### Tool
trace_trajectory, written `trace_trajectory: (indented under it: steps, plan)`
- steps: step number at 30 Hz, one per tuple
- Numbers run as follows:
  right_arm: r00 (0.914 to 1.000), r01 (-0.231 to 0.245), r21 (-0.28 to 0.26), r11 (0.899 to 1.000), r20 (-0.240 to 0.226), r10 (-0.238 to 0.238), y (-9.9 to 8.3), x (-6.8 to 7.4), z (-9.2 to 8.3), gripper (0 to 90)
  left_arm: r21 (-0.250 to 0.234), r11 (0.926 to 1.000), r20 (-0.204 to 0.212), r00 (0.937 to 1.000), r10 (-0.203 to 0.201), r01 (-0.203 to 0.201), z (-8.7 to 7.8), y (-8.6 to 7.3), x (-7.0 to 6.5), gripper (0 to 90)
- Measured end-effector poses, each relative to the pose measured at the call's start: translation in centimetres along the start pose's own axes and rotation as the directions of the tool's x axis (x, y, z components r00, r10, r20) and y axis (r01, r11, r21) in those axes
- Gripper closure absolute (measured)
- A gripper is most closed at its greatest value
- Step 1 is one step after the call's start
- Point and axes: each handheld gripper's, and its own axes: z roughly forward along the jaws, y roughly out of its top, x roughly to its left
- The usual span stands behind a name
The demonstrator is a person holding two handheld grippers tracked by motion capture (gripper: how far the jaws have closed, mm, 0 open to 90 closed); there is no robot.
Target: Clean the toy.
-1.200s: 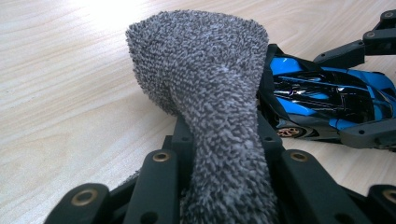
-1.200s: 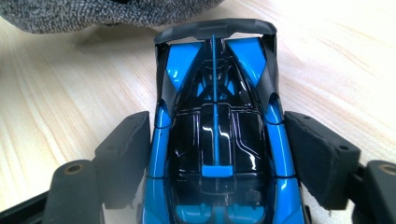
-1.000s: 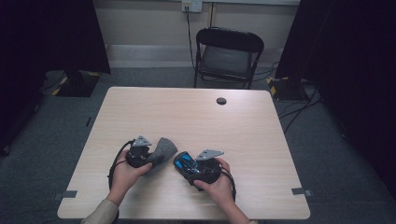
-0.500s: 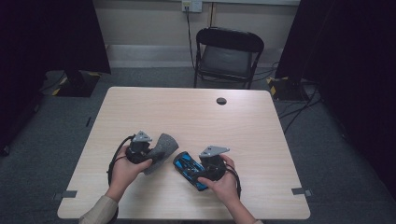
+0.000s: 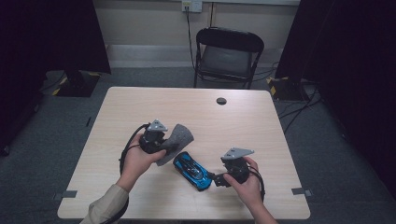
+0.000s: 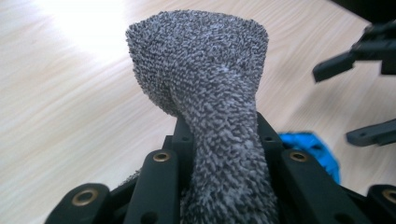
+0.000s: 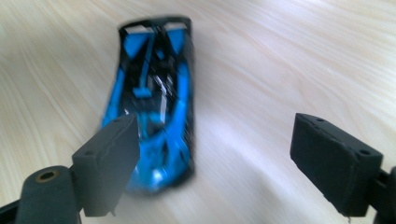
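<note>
From above, my left gripper [image 5: 164, 145] is clamped on the grey cloth [image 5: 175, 140], which fans out up and to the right of the jaws, just off the wooden table [image 5: 140, 107]. The blue toy car [image 5: 192, 171] lies on the table between my two hands, nose angled toward the near edge. My right gripper [image 5: 215, 179] sits just beside the car's near end, jaws spread, nothing in them. A small dark disc [image 5: 221, 101] rests far up the table, and a black chair [image 5: 229, 56] stands beyond it.

Over to the left gripper view: the cloth [image 6: 210, 112] rises straight out from between my jaws, pinched tight, its top flaring wide. A bit of the blue car [image 6: 310, 149] peeks out at lower right, and my other gripper's [image 6: 357, 102] open jaws show at the right edge.

Now the right gripper view: my jaws have just been opening and stand wide apart over the table [image 7: 280, 56], pads pressing on nothing. The car [image 7: 156, 107] lies blurred on the tabletop ahead, behind my left-hand jaw in this picture.
</note>
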Motion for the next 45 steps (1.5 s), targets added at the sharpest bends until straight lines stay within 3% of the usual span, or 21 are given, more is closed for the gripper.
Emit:
trace_trajectory:
  steps: [3, 7, 16, 23, 30, 37, 45]
  plan:
    - [0.9992, -0.034, -0.037, 0.999, 0.021, 0.035, -1.3, -0.8, -0.7, 17.8, 0.012, 0.9996, 0.021, 0.9995, 0.025, -0.025, 0.9, 0.9, -0.8, 69.4]
    - [0.9967, -0.075, -0.026, 0.997, 0.028, 0.076, -2.7, -1.9, -1.0, 17.7, 0.026, 0.9988, 0.042, 0.9983, 0.04, -0.041, 2.5, 1.7, -1.9, 69.4]
    - [0.9952, -0.063, 0.009, 0.998, 0.076, 0.062, -4.3, -3.0, -1.5, 18.3, 0.031, 0.9963, 0.088, 0.9931, 0.077, -0.08, 5.5, 3.3, -4.3, 69.3]
    - [0.9942, -0.054, 0.047, 0.997, 0.096, 0.049, -5.3, -3.5, -1.9, 18.2, 0.037, 0.9948, 0.113, 0.9895, 0.09, -0.095, 7.7, 3.9, -5.4, 69.3]
    - [0.9904, -0.082, 0.032, 0.996, 0.114, 0.078, -6.0, -4.4, -2.8, 19.3, 0.052, 0.9921, 0.138, 0.9848, 0.106, -0.114, 10.5, 4.5, -6.7, 69.3]
    - [0.9891, -0.083, 0.03, 0.996, 0.125, 0.079, -6.6, -4.9, -3.3, 19.5, 0.078, 0.9876, 0.171, 0.9777, 0.121, -0.136, 13.1, 4.6, -8.2, 69.2]
    - [0.989, -0.075, 0.021, 0.997, 0.13, 0.072, -6.9, -5.0, -3.5, 19.5, 0.115, 0.9805, 0.175, 0.9748, 0.138, -0.159, 15.5, 4.4, -9.1, 69.0]
